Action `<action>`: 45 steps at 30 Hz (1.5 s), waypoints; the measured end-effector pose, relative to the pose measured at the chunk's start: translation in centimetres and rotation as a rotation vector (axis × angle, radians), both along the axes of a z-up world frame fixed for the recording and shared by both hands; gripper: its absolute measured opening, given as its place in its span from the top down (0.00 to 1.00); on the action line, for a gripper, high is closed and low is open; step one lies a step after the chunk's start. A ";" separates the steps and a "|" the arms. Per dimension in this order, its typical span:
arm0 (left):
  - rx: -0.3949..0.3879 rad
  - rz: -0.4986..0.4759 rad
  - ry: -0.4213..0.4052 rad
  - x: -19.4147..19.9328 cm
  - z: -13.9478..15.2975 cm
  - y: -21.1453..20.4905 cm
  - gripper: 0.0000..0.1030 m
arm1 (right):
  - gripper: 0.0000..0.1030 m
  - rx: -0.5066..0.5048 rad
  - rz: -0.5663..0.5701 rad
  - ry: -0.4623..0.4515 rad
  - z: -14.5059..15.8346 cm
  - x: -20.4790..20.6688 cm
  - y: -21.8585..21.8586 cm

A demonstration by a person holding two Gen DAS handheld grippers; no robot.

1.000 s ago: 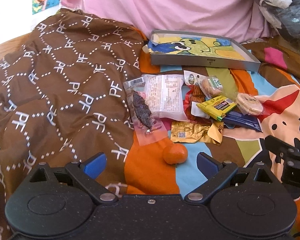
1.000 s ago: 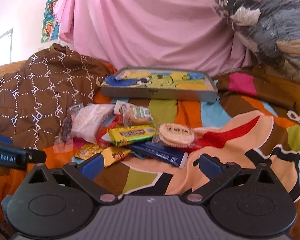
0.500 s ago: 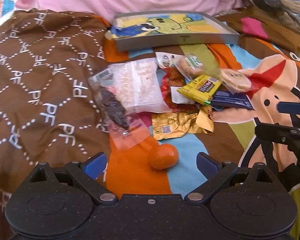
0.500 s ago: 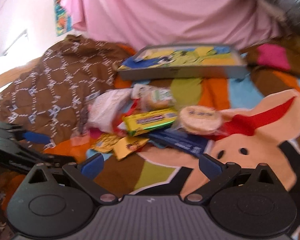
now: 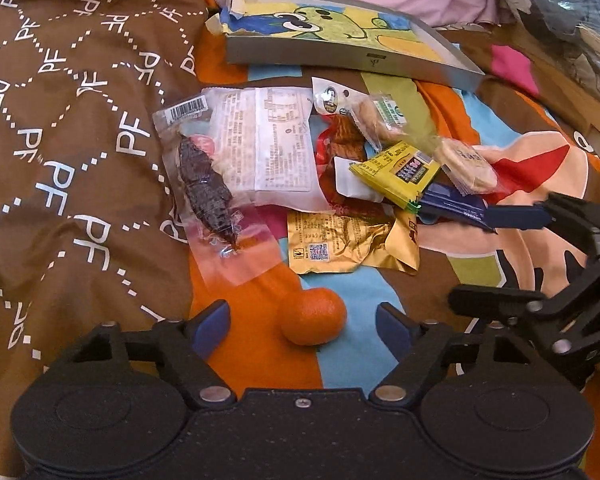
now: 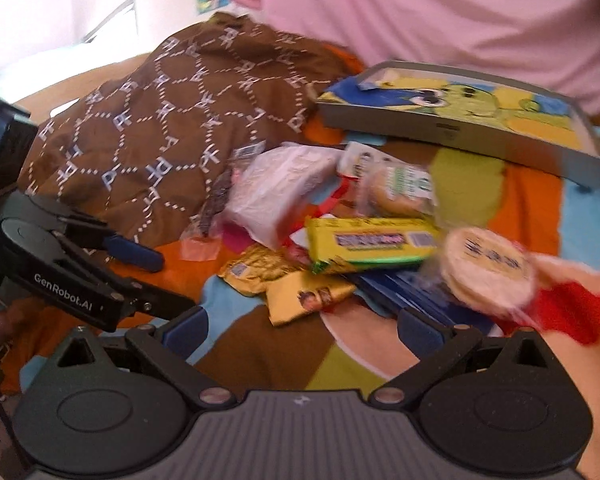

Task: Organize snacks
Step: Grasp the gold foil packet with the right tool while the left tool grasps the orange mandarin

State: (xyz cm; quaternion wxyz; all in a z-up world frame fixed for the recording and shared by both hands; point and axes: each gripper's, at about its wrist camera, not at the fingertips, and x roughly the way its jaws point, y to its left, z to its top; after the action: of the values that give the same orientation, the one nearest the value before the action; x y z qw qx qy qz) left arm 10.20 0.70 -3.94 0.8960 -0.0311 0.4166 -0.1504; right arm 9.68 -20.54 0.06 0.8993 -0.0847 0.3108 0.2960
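At the near edge of the left wrist view, the left gripper [image 5: 303, 322] now straddles the orange [image 5: 313, 321]; a second ago the fruit lay well ahead of its fingers, so the tool has come forward and down. Its jaws stand wide, and neither blue pad [image 5: 212, 325] touches the fruit. It holds nothing.

The right gripper [image 6: 302, 328] has also closed on the pile since then, swinging toward 10 o'clock. Its jaws are wide apart and empty, and its view is blurred by motion. Seen from the left wrist view, it sits at 3 o'clock, near the blue packet [image 5: 452, 204].

Judgement: sorting has not begun. The snacks lie heaped on the blanket [image 5: 80, 120], and the tray [image 5: 340, 54] at 12 o'clock holds no snack that I can see. The orange appears to be the left tool's first pick; the right tool's target cannot be told.

Legible writing:
- "GenRobot.AI" on the left tool's body, in the right wrist view.
- "PF" repeated in white on the brown blanket.
- A barcode on the clear pouch [image 5: 208, 184] of dark dried food.
- A QR code on the gold packet [image 5: 340, 244].
- Dense small print on the white pack [image 5: 268, 140]; unreadable.
- Lettering on the yellow bar [image 6: 370, 242] and the round cracker [image 6: 488, 268]; too blurred to read.

No brand name on any snack can be confirmed.
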 end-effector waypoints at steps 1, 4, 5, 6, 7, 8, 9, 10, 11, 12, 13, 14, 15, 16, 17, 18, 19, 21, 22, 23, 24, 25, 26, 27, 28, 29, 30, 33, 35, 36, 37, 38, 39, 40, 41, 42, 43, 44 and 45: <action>-0.006 0.001 0.005 0.1 0.0 0.0 0.31 | 0.03 -0.008 0.024 -0.003 0.0 0.3 0.4; -0.047 0.001 0.029 0.3 0.0 0.1 0.41 | 0.07 -0.048 0.089 -0.010 -0.2 1.1 1.5; -0.056 0.004 0.038 0.4 0.0 0.1 0.43 | 0.09 -0.063 0.105 -0.014 -0.3 1.3 1.8; -0.059 0.007 0.045 0.5 -0.1 0.1 0.48 | 0.09 -0.074 0.115 -0.017 -0.3 1.6 2.1; -0.056 0.009 0.048 0.5 -0.1 0.1 0.51 | 0.09 -0.080 0.125 -0.019 -0.3 1.8 2.3; -0.049 0.014 0.050 0.5 -0.2 0.1 0.55 | 0.09 -0.080 0.136 -0.019 -0.3 2.1 2.4; -0.042 0.017 0.052 0.6 -0.2 0.1 0.57 | 0.09 -0.079 0.145 -0.017 -0.2 2.3 2.6; -0.038 0.020 0.055 0.6 -0.2 0.1 0.60 | 0.10 -0.079 0.158 -0.012 -0.3 2.6 2.7; -0.038 0.023 0.056 0.7 -0.2 0.2 0.61 | 0.10 -0.080 0.165 -0.005 -0.4 2.8 2.9; -0.042 0.031 0.056 0.7 -0.2 0.3 0.62 | 0.10 -0.083 0.171 0.002 -0.5 3.1 3.0; -0.047 0.038 0.057 0.8 -0.2 0.5 0.62 | 0.11 -0.088 0.177 0.008 -0.7 3.4 3.2; -0.051 0.048 0.056 0.7 -0.1 0.7 0.62 | 0.11 -0.092 0.183 0.010 -0.8 3.6 3.3; -0.052 0.056 0.054 0.7 -0.1 0.8 0.62 | 0.11 -0.096 0.191 0.012 -0.9 3.8 3.5; -0.053 0.062 0.052 0.7 -0.2 0.9 0.62 | 0.11 -0.100 0.201 0.014 -1.0 4.1 3.7; -0.053 0.066 0.048 0.5 -0.2 1.1 0.62 | 0.11 -0.105 0.211 0.015 -1.2 4.4 3.9; -0.052 0.069 0.044 0.4 -0.1 1.2 0.62 | 0.11 -0.111 0.220 0.016 -1.2 4.6 4.1; -0.049 0.072 0.041 0.3 -0.1 1.2 0.62 | 0.11 -0.118 0.231 0.017 -1.4 4.9 4.3; -0.049 0.082 0.039 0.2 -0.1 1.4 0.62 | 0.11 -0.134 0.251 0.031 -1.6 5.4 4.8; -0.050 0.086 0.038 0.2 -0.1 1.5 0.62 | 0.11 -0.145 0.262 0.042 -1.8 5.7 5.0; -0.053 0.091 0.039 0.1 0.0 1.6 0.62 | 0.11 -0.158 0.270 0.056 -2.0 5.9 5.2; -0.055 0.095 0.040 0.1 0.0 1.7 0.62 | 0.11 -0.163 0.273 0.067 -2.2 6.2 5.3; -0.057 0.098 0.042 0.0 0.0 1.8 0.62 | 0.12 -0.156 0.275 0.077 -2.3 6.4 5.2; -0.059 0.101 0.042 0.0 0.0 1.8 0.62 | 0.13 -0.147 0.271 0.087 -2.3 6.5 5.1; -0.059 0.103 0.042 -0.1 0.0 1.8 0.62 | 0.15 -0.141 0.267 0.103 -2.4 6.5 5.1; -0.058 0.103 0.041 -0.1 0.0 1.7 0.62 | 0.18 -0.130 0.261 0.126 -2.4 6.6 4.9; -0.057 0.103 0.041 -0.1 0.0 1.7 0.62 | 0.20 -0.116 0.251 0.131 -2.4 6.5 4.7; -0.058 0.104 0.041 -0.1 0.0 1.7 0.62 | 0.23 -0.112 0.246 0.133 -2.3 6.3 4.6; -0.058 0.104 0.043 -0.1 0.1 1.7 0.62 | 0.37 -0.096 0.229 0.150 -2.0 5.6 4.0; -0.058 0.104 0.043 -0.2 0.1 1.7 0.62 | 0.39 -0.104 0.229 0.146 -1.8 4.9 3.8; -0.057 0.104 0.042 -0.2 0.1 1.7 0.62 | 0.39 -0.111 0.232 0.144 -1.7 4.7 3.9; -0.057 0.104 0.042 -0.2 0.1 1.7 0.62 | 0.38 -0.117 0.234 0.144 -1.7 4.6 3.9; -0.055 0.104 0.041 -0.2 0.1 1.6 0.62 | 0.37 -0.120 0.235 0.148 -1.6 4.7 4.0; -0.055 0.103 0.041 -0.2 0.1 1.7 0.62 | 0.35 -0.119 0.236 0.154 -1.6 4.9 4.1; -0.053 0.102 0.041 -0.2 0.1 1.7 0.62 | 0.32 -0.117 0.237 0.161 -1.7 5.2 4.2; -0.053 0.102 0.040 -0.3 0.1 1.7 0.62 | 0.28 -0.116 0.239 0.171 -1.8 5.5 4.4; -0.053 0.102 0.041 -0.3 0.1 1.7 0.62 | 0.27 -0.117 0.240 0.179 -2.0 5.8 4.6; -0.052 0.101 0.041 -0.3 0.1 1.7 0.62 | 0.27 -0.114 0.244 0.186 -2.1 6.1 4.8; -0.051 0.101 0.041 -0.2 0.1 1.7 0.62 | 0.26 -0.110 0.247 0.184 -2.3 6.2 5.0; -0.052 0.102 0.040 -0.2 0.1 1.7 0.62 | 0.26 -0.109 0.249 0.180 -2.3 6.3 5.2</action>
State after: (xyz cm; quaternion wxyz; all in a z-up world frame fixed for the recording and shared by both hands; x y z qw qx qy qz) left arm 9.97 2.39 -3.79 0.8930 -0.0784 0.4282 -0.1146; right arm 15.95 -15.30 -2.28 0.8182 -0.1443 0.3926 0.3944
